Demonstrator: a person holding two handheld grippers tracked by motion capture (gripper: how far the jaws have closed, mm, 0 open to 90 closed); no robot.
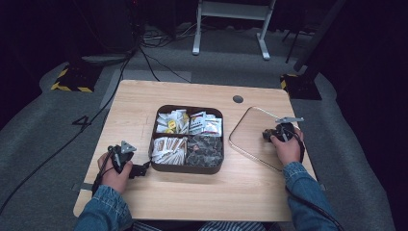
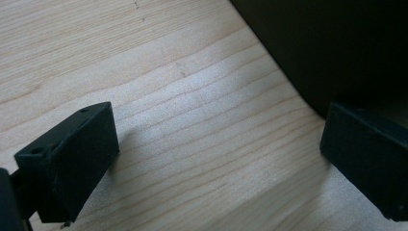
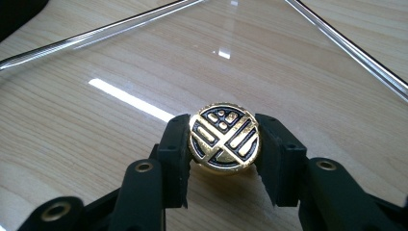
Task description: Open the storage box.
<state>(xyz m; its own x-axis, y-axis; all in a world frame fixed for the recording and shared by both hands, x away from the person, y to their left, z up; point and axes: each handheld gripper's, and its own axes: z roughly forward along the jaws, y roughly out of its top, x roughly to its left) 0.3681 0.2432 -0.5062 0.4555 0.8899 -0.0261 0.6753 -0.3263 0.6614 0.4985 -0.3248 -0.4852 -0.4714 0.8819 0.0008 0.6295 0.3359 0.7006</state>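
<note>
Gold-and-black round piece point(image 3: 224, 137) between right hand-held gripper point(image 3: 224, 144) jaws

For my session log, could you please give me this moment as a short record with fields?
Surface: wooden table
Centre item: dark four-compartment box filled with packets
Clear tray: clear tray to the right of the box
Right gripper: right gripper over the tray, jaws closed on a gold-and-black round piece
Left gripper: left gripper low over bare table, jaws apart, nothing between them, beside the box's near-left corner
</note>
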